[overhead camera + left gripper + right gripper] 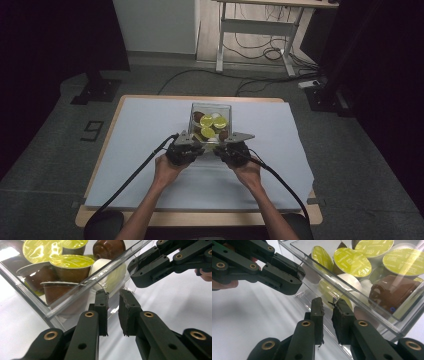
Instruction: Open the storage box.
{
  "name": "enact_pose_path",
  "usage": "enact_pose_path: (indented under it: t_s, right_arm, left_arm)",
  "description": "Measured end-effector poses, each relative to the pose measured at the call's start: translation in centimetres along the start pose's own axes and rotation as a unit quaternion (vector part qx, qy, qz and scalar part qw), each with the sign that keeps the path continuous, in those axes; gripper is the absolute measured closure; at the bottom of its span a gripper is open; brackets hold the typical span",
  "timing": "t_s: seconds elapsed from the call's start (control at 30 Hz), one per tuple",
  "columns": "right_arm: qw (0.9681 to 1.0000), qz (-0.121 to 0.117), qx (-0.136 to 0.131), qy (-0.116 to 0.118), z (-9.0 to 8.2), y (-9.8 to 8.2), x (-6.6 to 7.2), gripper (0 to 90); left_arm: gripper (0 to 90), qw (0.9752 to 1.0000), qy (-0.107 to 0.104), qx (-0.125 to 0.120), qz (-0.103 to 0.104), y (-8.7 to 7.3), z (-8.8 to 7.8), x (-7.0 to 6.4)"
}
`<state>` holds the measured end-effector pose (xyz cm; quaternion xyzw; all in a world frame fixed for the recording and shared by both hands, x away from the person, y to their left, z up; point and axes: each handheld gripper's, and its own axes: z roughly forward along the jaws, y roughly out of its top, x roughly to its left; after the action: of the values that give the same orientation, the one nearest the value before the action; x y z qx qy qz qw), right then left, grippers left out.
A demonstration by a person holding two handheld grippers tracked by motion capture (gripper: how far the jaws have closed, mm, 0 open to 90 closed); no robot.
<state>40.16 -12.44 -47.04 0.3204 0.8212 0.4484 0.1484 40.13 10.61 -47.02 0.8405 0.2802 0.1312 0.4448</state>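
Container: a clear plastic box (211, 121) sits directly ahead of both tools, near the middle of the white-covered surface (140, 130).
Contents: coffee capsules (352, 261) with yellow-green foil lids, brown ones (108, 247) and a white one (110, 275), piled loosely inside the box.
Left tool (186, 146): at the box's near wall, toward its left corner; in the left gripper view the jaws stand clenched on the wall's edge, the clear rim running between the pads.
Right tool (231, 146): at the same near wall, toward the right corner; in the right gripper view the jaws are likewise clamped on the clear wall.
Relation: the two tools sit side by side, close but apart, both gripping the near wall.
Box attitude: in the gripper views the near wall looks slanted; whether the box is lifted off the surface cannot be told.
Hands: each hand (167, 170) holds its tool from behind, cables trailing toward the person.
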Motion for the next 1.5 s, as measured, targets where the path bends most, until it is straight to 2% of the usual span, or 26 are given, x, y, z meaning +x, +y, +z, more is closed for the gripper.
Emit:
enact_pose_path:
  t_s: [0.6,0.83,1.27,1.5]
  right_arm:
    - [0.9999,-0.008,0.003,0.007,-0.7,-0.5,0.9,78.0]
    - [0.9999,0.000,-0.005,0.014,-1.0,-0.9,1.2,78.1]
    - [0.9998,-0.005,-0.008,0.017,-1.7,-1.4,2.1,78.1]
    - [0.9998,-0.004,-0.010,0.016,-1.9,-1.7,2.5,78.1]
  left_arm:
    - [77.2,1.0000,-0.005,-0.002,0.000,-0.6,-0.7,-1.1]
    - [77.2,1.0000,-0.002,-0.002,-0.002,-0.9,-1.0,-1.6]
    - [77.3,0.9998,-0.006,-0.012,-0.013,-1.6,-1.6,-2.6]
    - [77.2,0.9998,-0.006,-0.013,-0.012,-1.8,-1.7,-3.0]
